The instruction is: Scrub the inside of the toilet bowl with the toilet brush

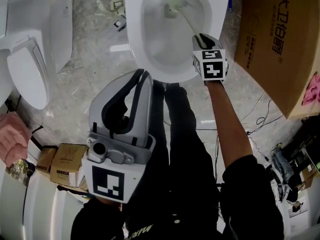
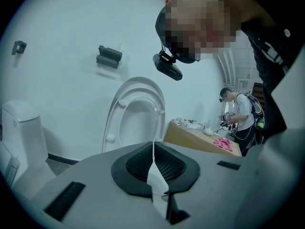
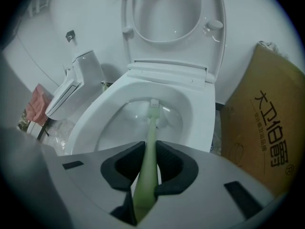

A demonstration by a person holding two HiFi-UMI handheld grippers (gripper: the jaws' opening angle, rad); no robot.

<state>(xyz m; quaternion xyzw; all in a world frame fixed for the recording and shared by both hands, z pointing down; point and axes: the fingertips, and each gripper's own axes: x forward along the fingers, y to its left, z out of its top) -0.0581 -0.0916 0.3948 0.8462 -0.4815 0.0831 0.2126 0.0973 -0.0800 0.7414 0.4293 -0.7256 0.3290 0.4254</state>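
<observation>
The toilet brush (image 3: 151,128) is clamped by its handle between the right gripper's (image 3: 150,148) jaws, with its head deep inside the toilet bowl (image 3: 202,120). The left gripper (image 2: 153,147) is closed on nothing, before the bowl's front rim.

The toilet bowl (image 1: 132,29) runs off the head view's top edge. The near end of the toilet brush (image 3: 151,123) is hidden between the right tongs (image 3: 148,151), and its bristles are too small to make out.

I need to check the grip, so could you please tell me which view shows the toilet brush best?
The right gripper view: the toilet brush runs from the right hand-held gripper's jaws into the toilet bowl. The head view shows it small. The left gripper view misses it.
</observation>
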